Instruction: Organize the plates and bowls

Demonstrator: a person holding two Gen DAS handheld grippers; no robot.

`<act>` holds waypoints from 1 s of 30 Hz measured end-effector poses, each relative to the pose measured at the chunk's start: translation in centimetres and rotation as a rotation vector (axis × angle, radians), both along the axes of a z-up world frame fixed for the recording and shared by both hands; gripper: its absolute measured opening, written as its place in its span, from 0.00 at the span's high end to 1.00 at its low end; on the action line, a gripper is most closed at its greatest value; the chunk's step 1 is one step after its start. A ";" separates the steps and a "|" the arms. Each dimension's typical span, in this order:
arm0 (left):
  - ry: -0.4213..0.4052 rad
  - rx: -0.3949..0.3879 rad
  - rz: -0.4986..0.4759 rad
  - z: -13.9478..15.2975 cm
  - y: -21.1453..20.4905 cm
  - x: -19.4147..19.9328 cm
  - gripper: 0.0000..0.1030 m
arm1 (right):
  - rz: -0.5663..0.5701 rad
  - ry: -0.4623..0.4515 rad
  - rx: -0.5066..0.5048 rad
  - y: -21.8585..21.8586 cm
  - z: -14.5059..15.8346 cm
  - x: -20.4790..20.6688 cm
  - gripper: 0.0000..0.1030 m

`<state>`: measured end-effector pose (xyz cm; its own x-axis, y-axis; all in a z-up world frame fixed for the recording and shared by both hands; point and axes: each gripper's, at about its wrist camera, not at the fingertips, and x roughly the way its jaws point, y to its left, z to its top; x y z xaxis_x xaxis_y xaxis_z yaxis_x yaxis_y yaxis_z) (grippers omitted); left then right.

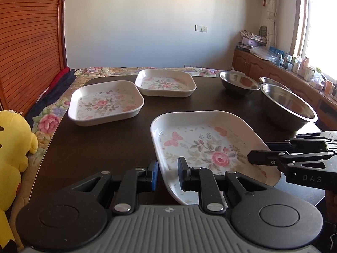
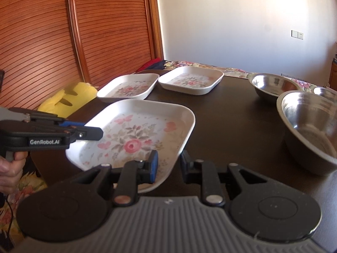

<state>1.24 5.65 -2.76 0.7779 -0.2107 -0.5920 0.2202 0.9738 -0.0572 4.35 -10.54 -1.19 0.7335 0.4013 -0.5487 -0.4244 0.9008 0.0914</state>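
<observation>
Three white square floral plates are on the dark table. The nearest plate is tilted. My left gripper straddles its near left rim, one finger inside and one outside, with a visible gap. My right gripper straddles the same plate's near right rim in the same way. Two more plates lie flat farther back. Three steel bowls stand at the right.
A yellow plush toy lies off the table's left edge on a floral cloth. A wooden slatted door is on the left. A cluttered cabinet runs along the right.
</observation>
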 end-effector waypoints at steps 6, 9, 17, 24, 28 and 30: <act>0.013 0.007 0.005 -0.5 0.2 -0.2 0.80 | 0.007 0.018 0.000 0.3 -0.4 -0.1 0.76; 0.015 0.009 0.006 -0.8 0.3 -0.3 0.80 | 0.010 0.023 -0.004 0.5 -0.7 -0.4 0.76; 0.034 0.008 0.016 -1.6 0.5 -0.1 0.80 | 0.010 0.040 -0.006 0.7 -1.3 -0.6 0.76; 0.030 -0.008 0.023 -1.8 0.9 -0.1 0.80 | 0.012 0.035 -0.008 0.9 -1.5 -0.6 0.75; 0.012 -0.003 0.046 -1.4 1.3 -0.2 0.80 | -0.010 0.005 -0.003 0.6 -1.1 -0.8 0.75; 0.001 -0.003 0.053 -0.9 1.7 -0.3 0.78 | -0.022 -0.009 0.013 0.1 -0.6 -0.8 0.75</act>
<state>0.99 7.31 -3.70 0.7877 -0.1705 -0.5920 0.1678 0.9840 -0.0601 3.54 -10.43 -1.76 0.7469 0.3924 -0.5368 -0.4055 0.9086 0.1000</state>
